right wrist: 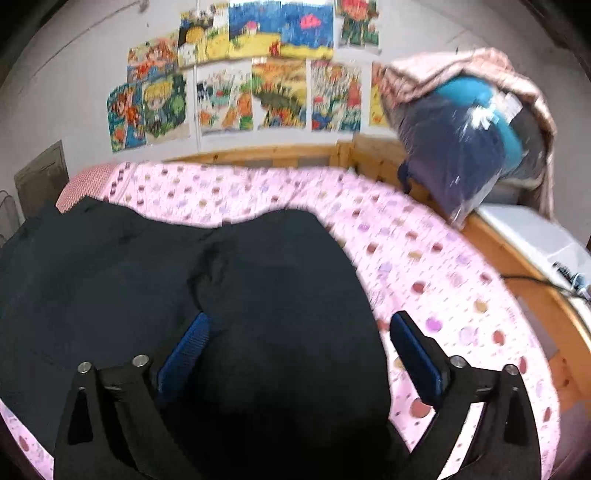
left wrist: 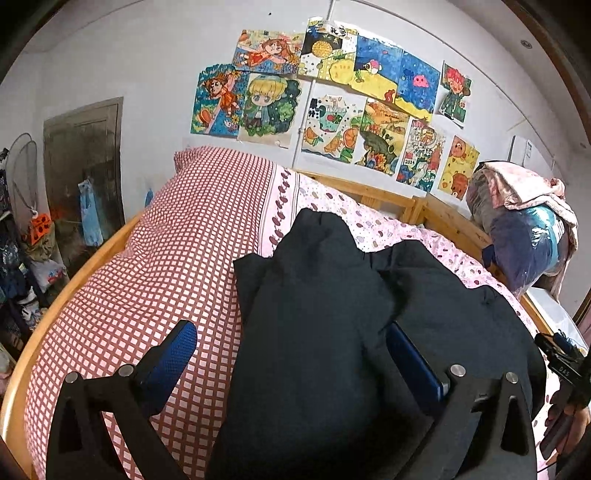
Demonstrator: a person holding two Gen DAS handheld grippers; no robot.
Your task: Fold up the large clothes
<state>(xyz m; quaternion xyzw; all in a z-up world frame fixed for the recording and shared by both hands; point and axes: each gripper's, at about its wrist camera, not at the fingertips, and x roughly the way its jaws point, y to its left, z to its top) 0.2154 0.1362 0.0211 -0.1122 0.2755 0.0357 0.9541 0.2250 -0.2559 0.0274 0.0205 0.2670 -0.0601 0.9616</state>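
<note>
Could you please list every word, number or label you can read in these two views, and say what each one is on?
"2014": on a small tag in one of the children's drawings on the wall.
Marking on the right gripper at the left-wrist view's edge: too small to read.
Characters on the topmost drawing: too blurred to read.
Print on the plastic bag at far left: illegible.
</note>
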